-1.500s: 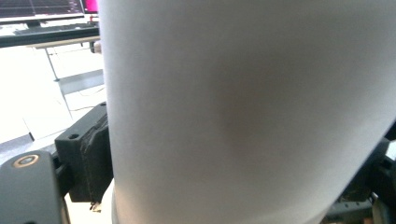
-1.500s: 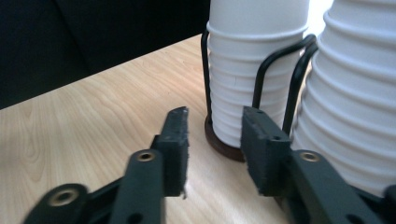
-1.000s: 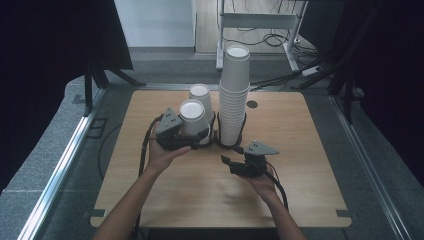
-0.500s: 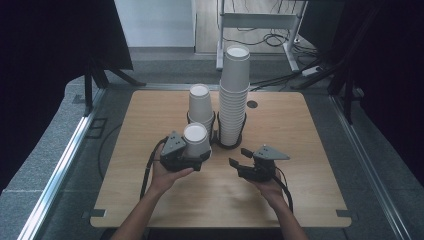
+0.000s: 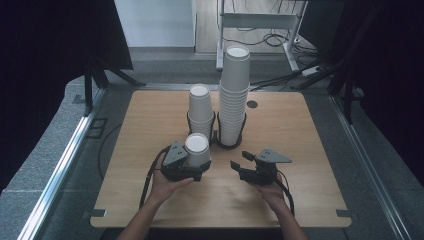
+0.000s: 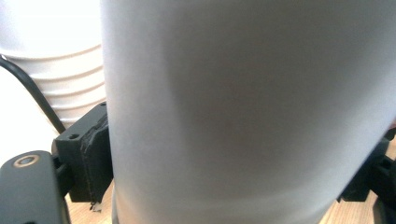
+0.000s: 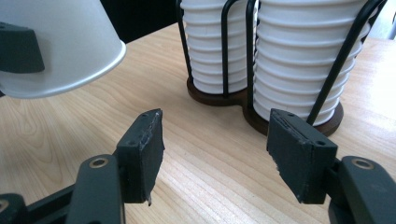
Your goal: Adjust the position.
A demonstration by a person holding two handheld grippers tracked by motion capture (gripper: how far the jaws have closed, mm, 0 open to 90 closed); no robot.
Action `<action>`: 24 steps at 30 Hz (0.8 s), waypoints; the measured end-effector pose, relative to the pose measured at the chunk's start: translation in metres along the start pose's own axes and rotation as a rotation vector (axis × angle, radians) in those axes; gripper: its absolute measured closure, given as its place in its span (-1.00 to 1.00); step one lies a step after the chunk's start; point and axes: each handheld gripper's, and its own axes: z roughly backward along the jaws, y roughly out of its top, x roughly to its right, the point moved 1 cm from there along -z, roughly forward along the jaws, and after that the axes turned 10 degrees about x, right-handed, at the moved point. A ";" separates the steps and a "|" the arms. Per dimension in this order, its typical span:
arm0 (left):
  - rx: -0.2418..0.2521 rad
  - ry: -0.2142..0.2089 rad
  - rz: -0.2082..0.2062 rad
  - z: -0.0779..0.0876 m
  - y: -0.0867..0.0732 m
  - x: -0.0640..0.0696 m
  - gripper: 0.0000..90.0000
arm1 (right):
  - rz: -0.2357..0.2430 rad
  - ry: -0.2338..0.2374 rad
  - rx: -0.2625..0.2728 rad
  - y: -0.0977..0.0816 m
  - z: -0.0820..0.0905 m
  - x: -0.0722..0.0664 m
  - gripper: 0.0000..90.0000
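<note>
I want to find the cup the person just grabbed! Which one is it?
Look at the wooden table and find the two stacks of white paper cups in a black wire holder in its middle. Just in front of the shorter stack, nearer the person, a single white cup sits pinched in the left tool. It is the one cup alone, outside the holder.

Your left gripper (image 5: 197, 162) sits at about 7 o'clock from the table's middle, its jaws clamped on the sides of a white paper cup (image 5: 197, 150) held upside down, base up. Your left hand (image 5: 167, 184) grips it from below, forearm entering from 6 o'clock. Your right gripper (image 5: 239, 163) lies at roughly 5 o'clock, pointing towards 9 o'clock, jaws standing apart with nothing between them, right hand (image 5: 270, 189) under its body.
</note>
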 end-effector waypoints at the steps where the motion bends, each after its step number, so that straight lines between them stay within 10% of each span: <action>1: -0.002 0.000 0.000 0.000 0.000 0.000 -0.72 | 0.001 0.001 -0.006 -0.001 0.000 -0.001 -0.19; 24: -0.059 -0.002 -0.015 -0.010 -0.017 0.000 -0.72 | 0.018 0.019 0.016 0.004 0.003 -0.008 -0.23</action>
